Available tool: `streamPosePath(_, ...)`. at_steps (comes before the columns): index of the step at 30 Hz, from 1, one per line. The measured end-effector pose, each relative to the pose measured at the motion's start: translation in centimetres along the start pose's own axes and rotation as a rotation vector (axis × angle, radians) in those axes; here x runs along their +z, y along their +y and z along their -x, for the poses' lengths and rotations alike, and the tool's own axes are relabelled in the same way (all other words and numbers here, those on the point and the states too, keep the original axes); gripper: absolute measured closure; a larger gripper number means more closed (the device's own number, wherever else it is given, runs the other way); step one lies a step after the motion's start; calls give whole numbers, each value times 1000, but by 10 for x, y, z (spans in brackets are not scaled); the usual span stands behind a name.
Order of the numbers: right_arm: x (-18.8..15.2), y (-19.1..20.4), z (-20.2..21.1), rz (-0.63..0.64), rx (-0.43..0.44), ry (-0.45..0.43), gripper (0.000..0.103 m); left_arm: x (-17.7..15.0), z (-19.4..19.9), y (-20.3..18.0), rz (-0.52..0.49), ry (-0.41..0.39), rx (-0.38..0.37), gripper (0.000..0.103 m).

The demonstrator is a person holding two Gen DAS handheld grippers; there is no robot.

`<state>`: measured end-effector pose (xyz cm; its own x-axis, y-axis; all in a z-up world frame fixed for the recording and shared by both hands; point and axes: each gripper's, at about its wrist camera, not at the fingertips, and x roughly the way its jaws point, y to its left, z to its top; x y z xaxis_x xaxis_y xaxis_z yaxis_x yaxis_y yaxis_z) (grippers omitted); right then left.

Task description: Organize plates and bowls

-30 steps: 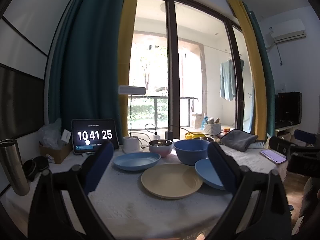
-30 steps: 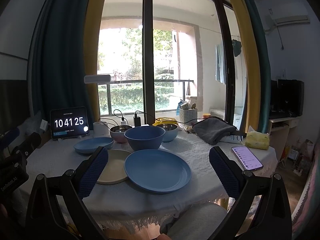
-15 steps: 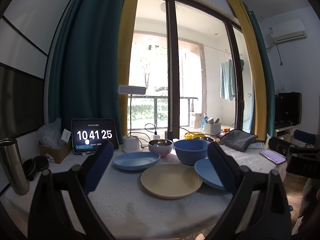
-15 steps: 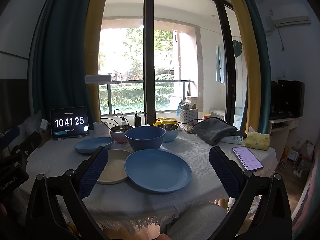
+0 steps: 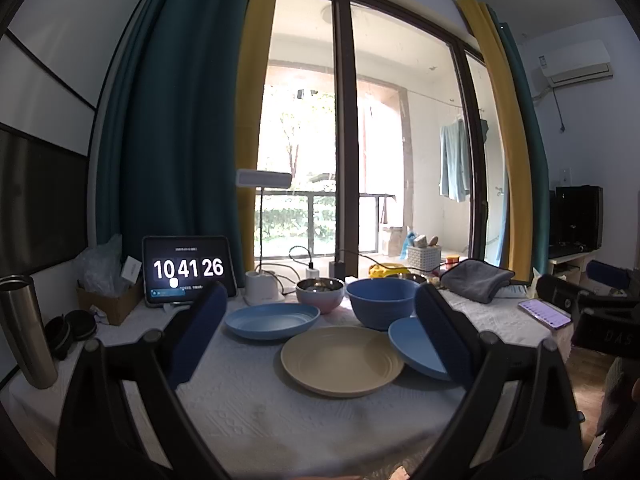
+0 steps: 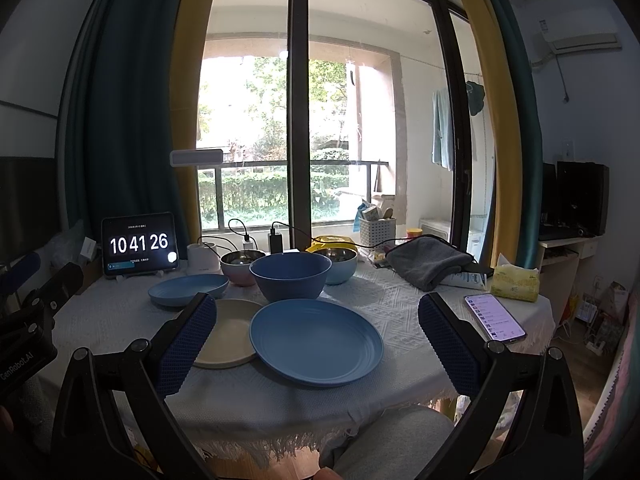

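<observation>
Blue-padded jaws wide apart, both grippers empty

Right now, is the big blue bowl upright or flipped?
Upright. The big blue bowl sits base down on the tablecloth, open rim up, its inside wall visible.

Bare tablecloth (image 5: 280,420) fronts the crowded plates (image 5: 340,360).

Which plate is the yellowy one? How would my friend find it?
Look at the table by the big window. Three plates lie in front of the bowls; the cream plate sits between the two blue plates. It is the only plate that isn't blue.
</observation>
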<state>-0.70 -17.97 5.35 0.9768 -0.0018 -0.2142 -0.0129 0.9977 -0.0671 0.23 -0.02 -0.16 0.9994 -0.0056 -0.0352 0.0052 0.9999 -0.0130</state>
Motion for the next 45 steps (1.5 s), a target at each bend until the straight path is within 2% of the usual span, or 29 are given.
streamPosePath(20,-7,-7,-6,-7,-6,13,0,-4,-9,-16,-25,3,-25,7)
streamPosePath(37,-36,-44,-66,-39,-49,94,0,-17,-92,-59,-89,156,-88,7)
streamPosePath(45,-57,-71,-111,-144,-48,179,2,-34,-139,-81,-101,264,-144,7)
